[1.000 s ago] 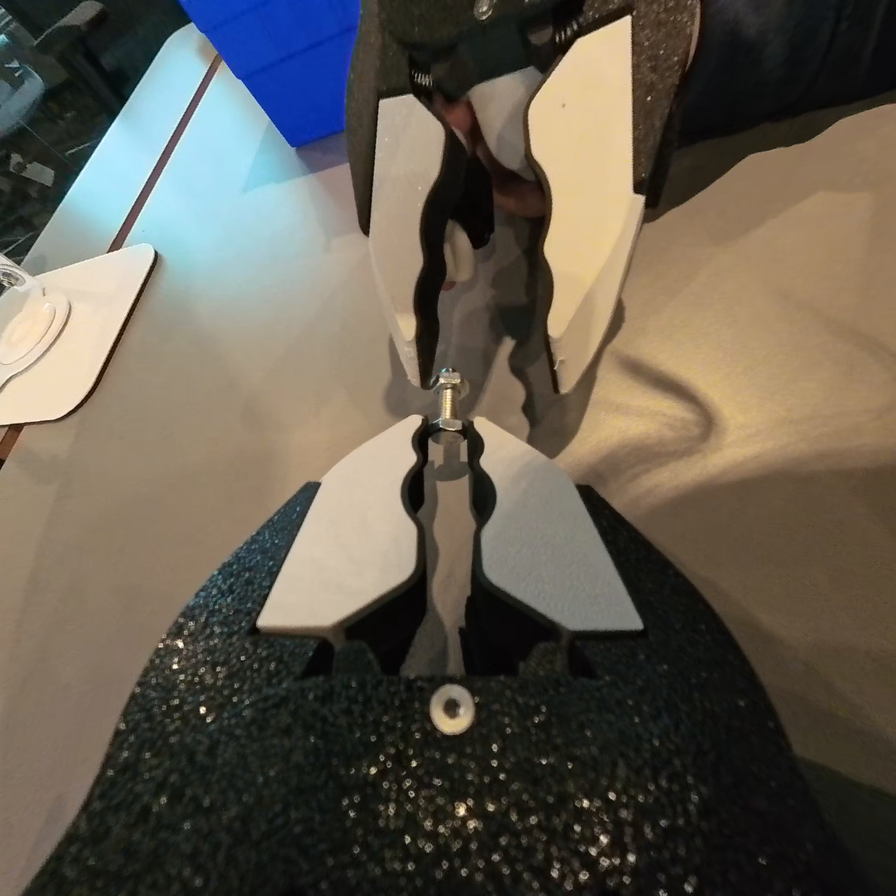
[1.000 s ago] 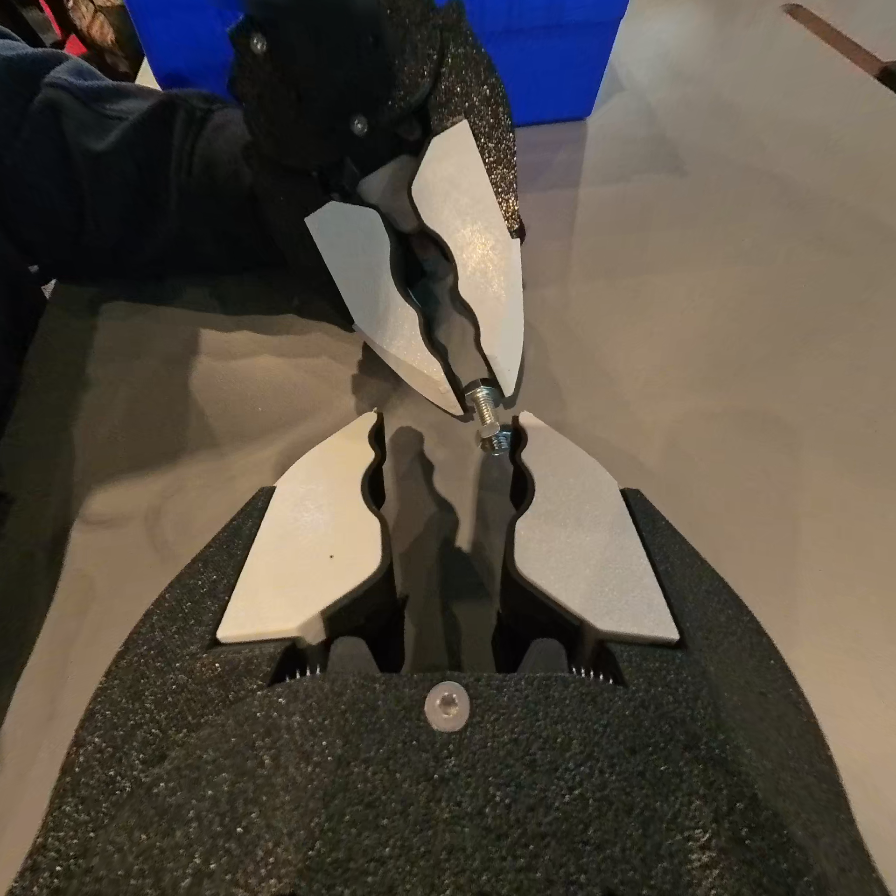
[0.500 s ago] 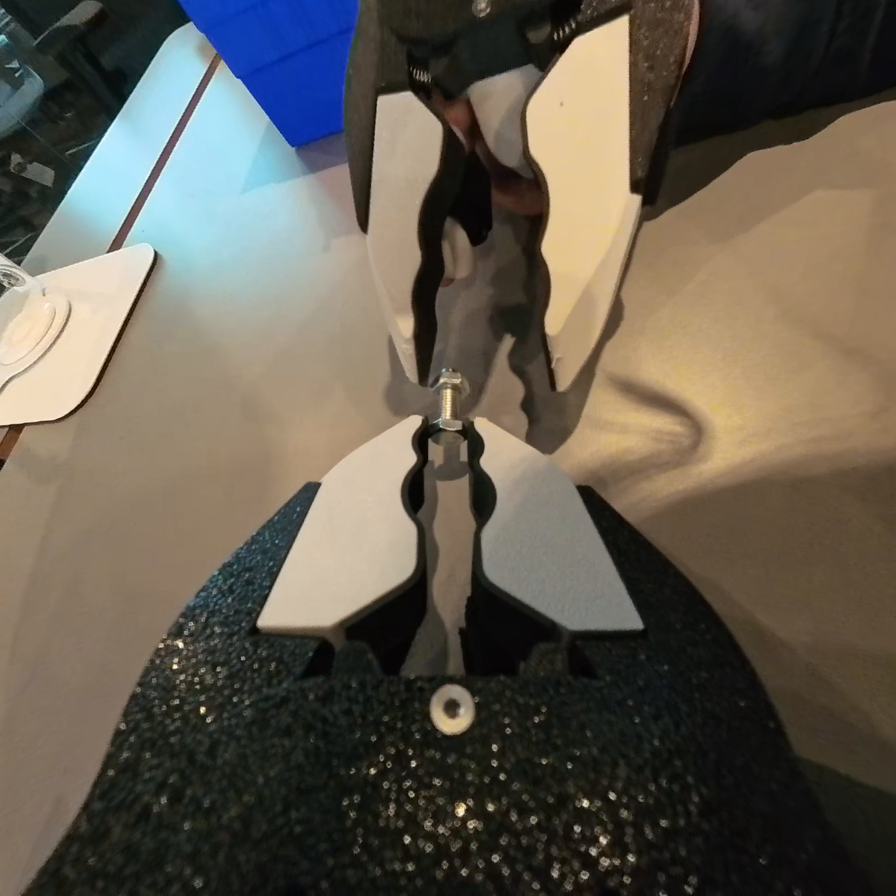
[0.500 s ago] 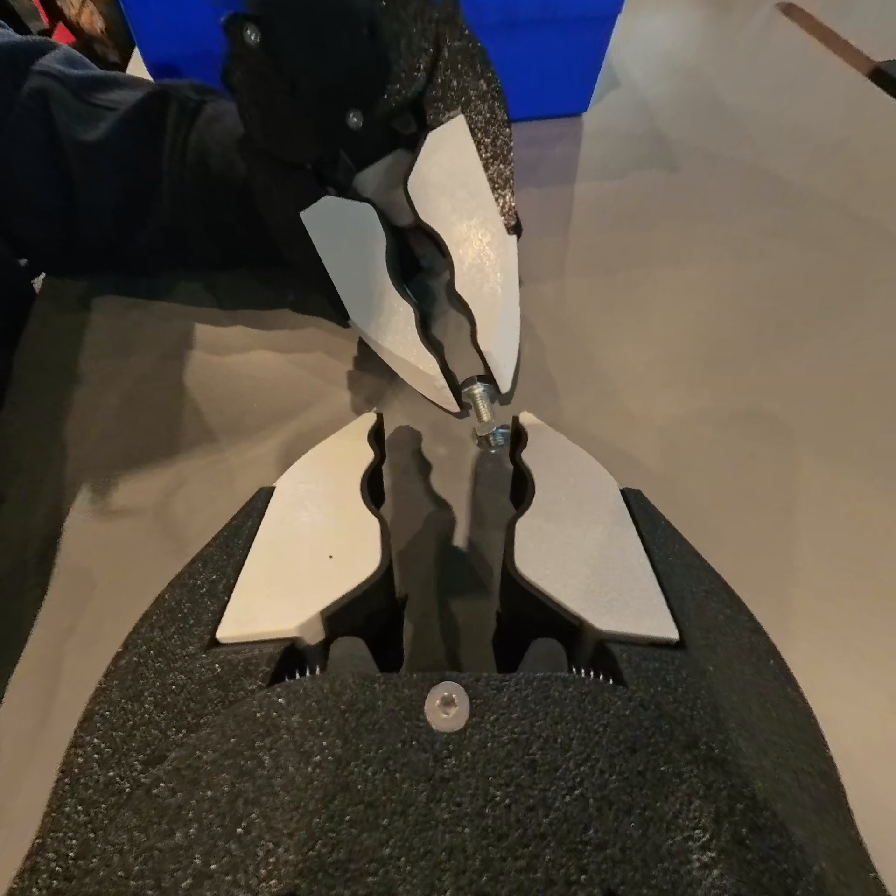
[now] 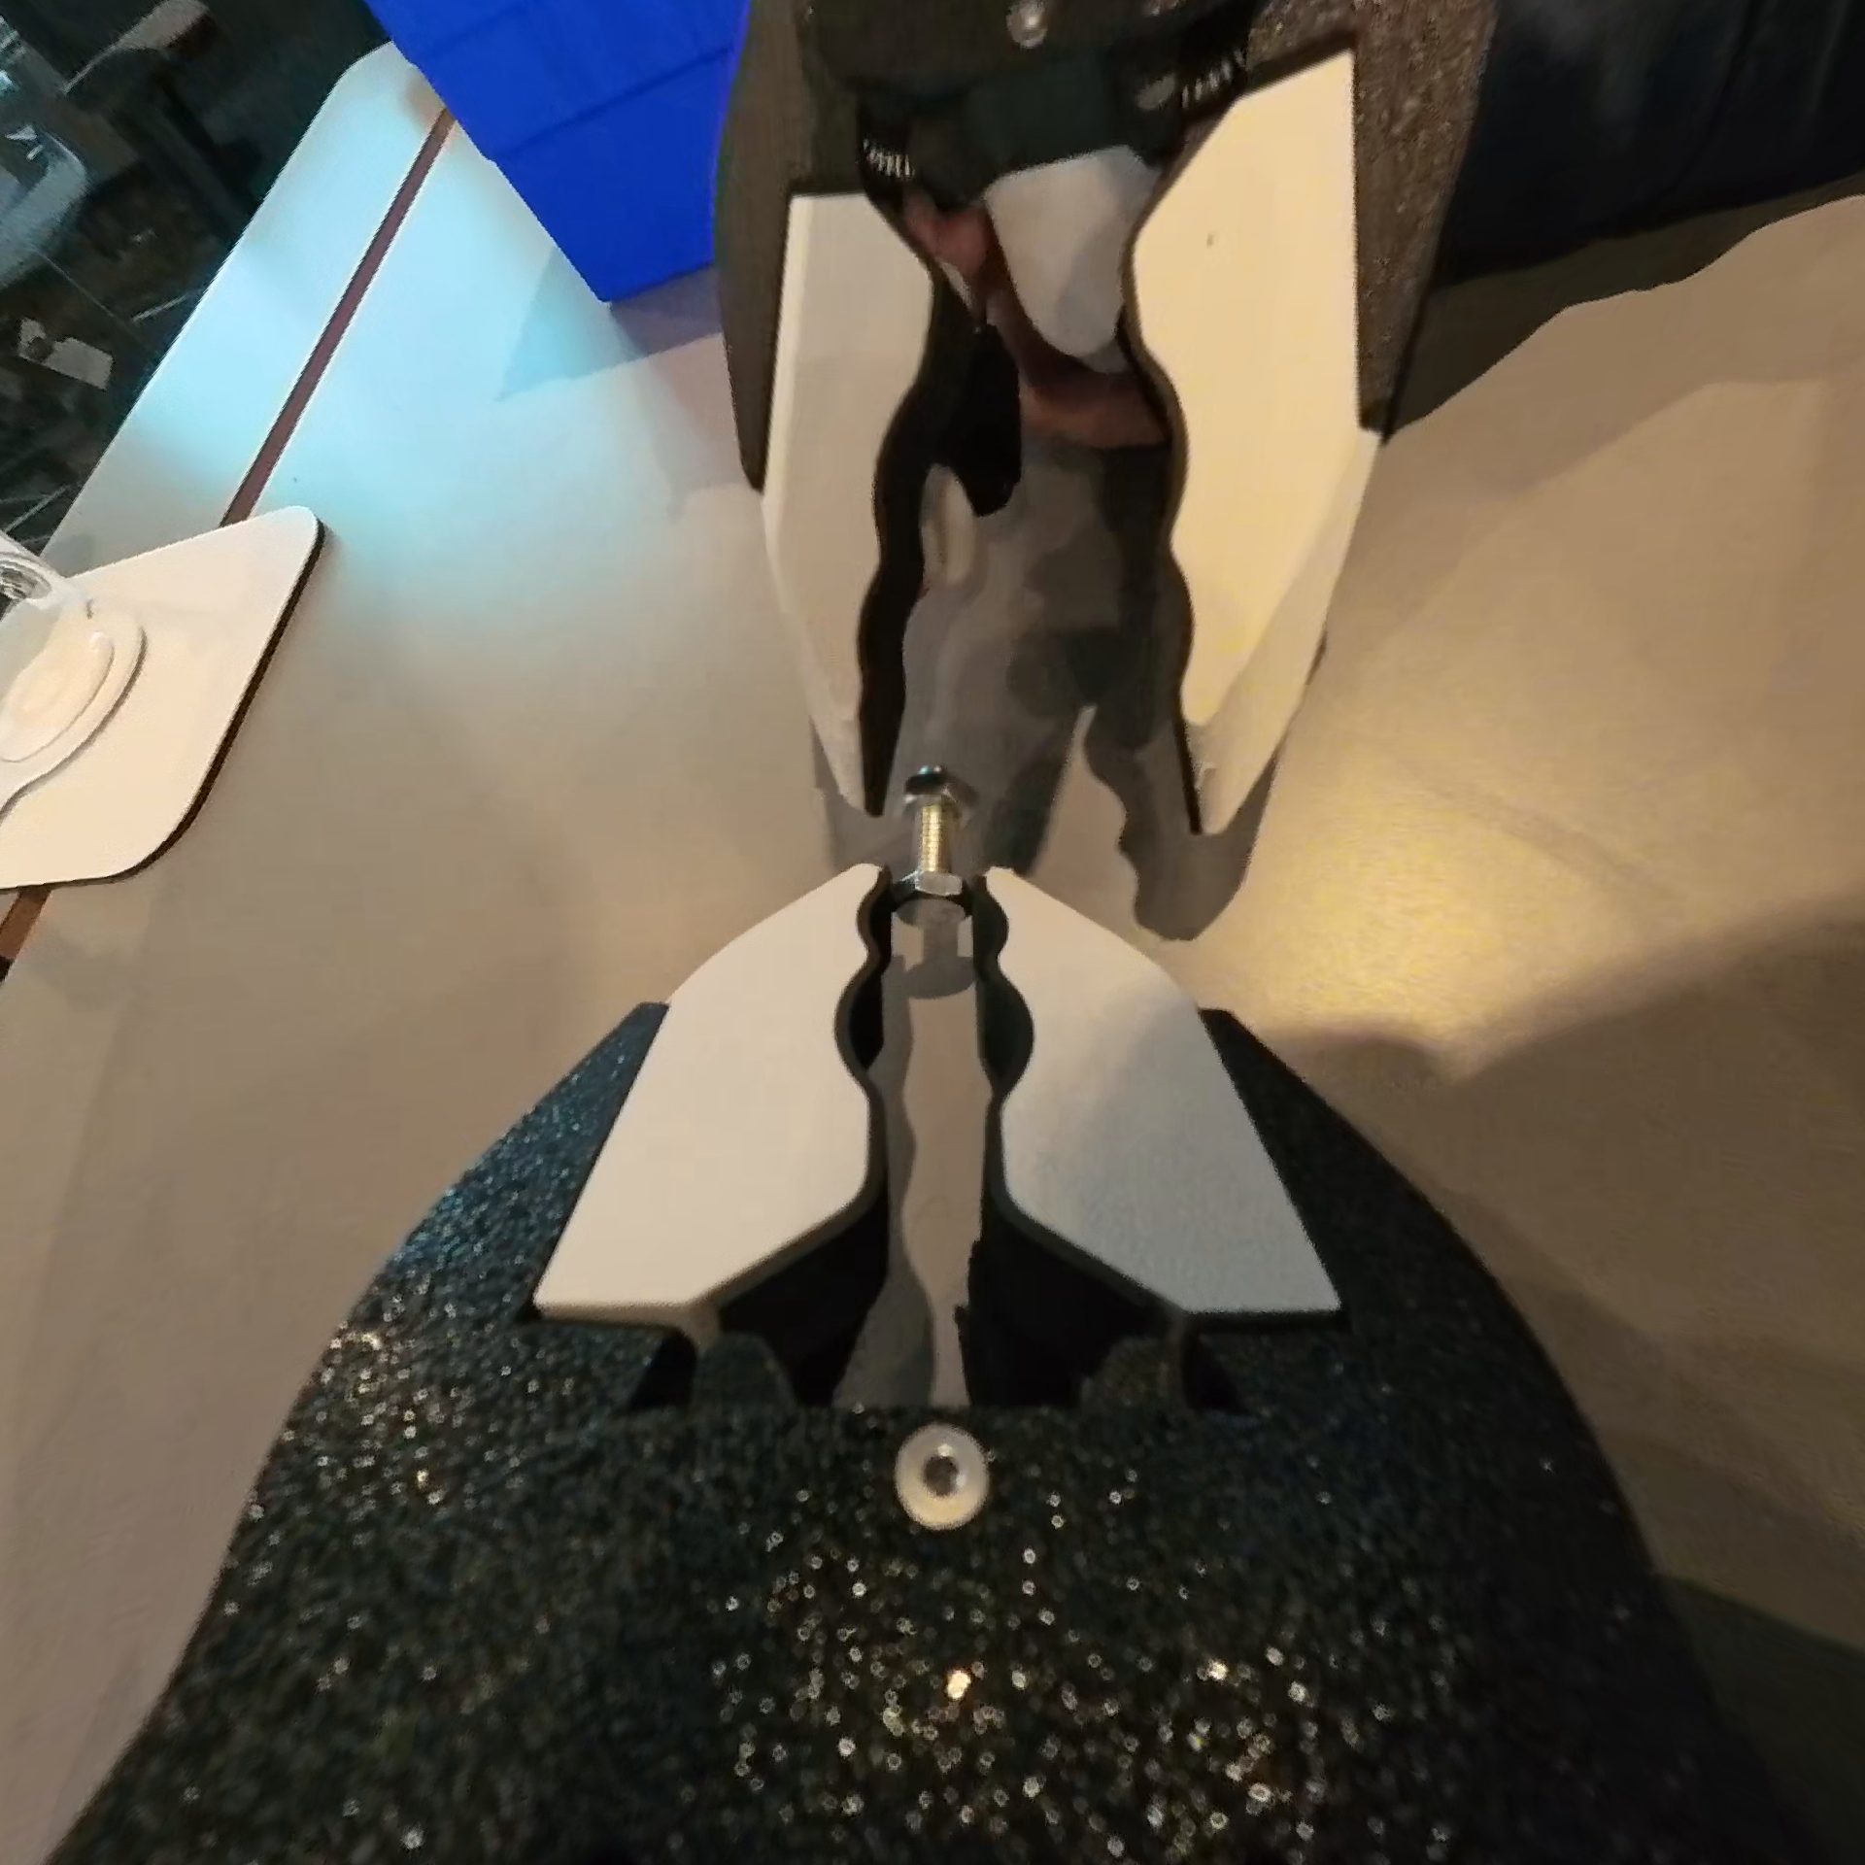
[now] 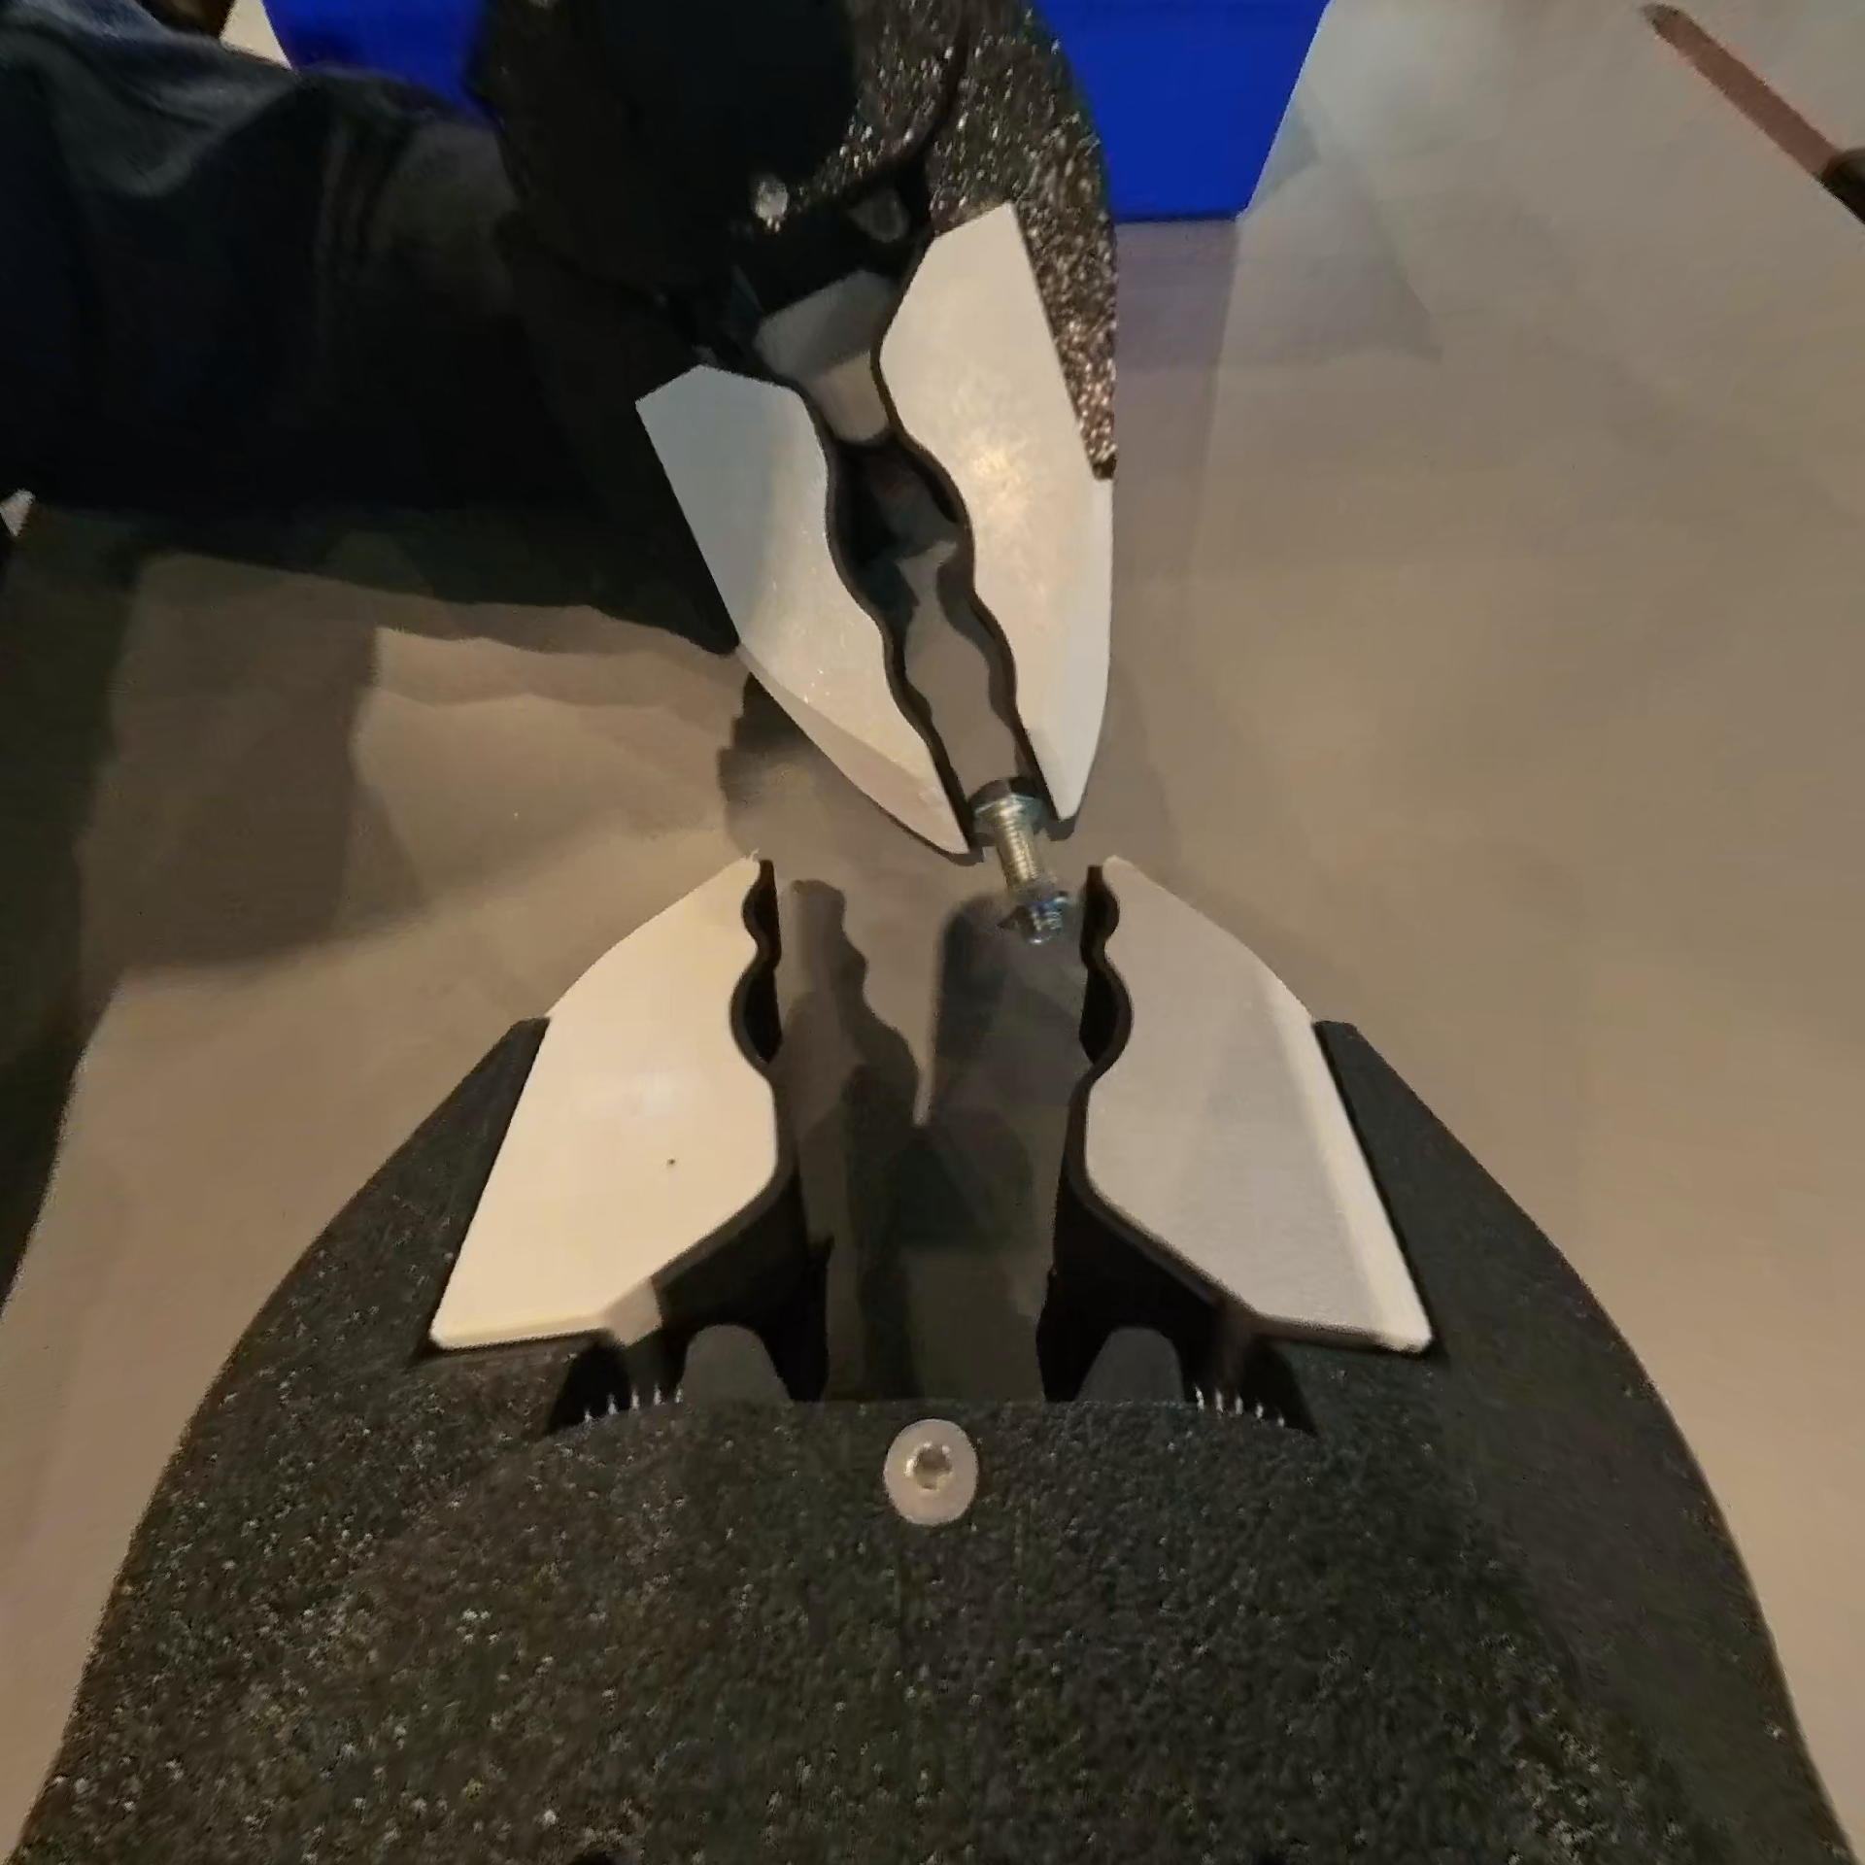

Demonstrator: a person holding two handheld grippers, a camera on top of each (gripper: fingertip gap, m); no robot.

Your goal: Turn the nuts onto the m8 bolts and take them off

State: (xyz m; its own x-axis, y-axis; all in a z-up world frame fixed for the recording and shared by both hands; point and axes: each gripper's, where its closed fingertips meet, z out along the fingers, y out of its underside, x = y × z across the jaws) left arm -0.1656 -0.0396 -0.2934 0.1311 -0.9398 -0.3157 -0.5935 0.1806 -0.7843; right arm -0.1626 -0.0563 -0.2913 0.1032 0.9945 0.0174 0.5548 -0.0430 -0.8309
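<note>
My left gripper (image 5: 928,880) is shut on the hex head of a silver bolt (image 5: 930,843), which it holds above the table. The threaded shank points away from it, and a nut (image 5: 934,800) sits on the far end. In the right wrist view the left gripper (image 6: 1012,823) comes in from the top with the bolt (image 6: 1017,858) and nut (image 6: 1045,913). My right gripper (image 6: 930,868) is open wide. The nut lies just inside its right finger (image 6: 1161,969), and its left finger stands well clear. The right gripper also shows in the left wrist view (image 5: 1029,812).
A blue bin (image 5: 565,131) stands at the back of the beige table (image 5: 454,908) and also shows in the right wrist view (image 6: 1161,101). A white board (image 5: 172,686) with a clear item lies at the left edge. A dark sleeve (image 6: 252,303) reaches in from the left. My two grippers' fingertips are within a few centimetres of each other.
My right gripper's fingers have spread wider around the nut. My left gripper keeps its hold on the bolt, almost unmoved. The nut stays on the bolt's end.
</note>
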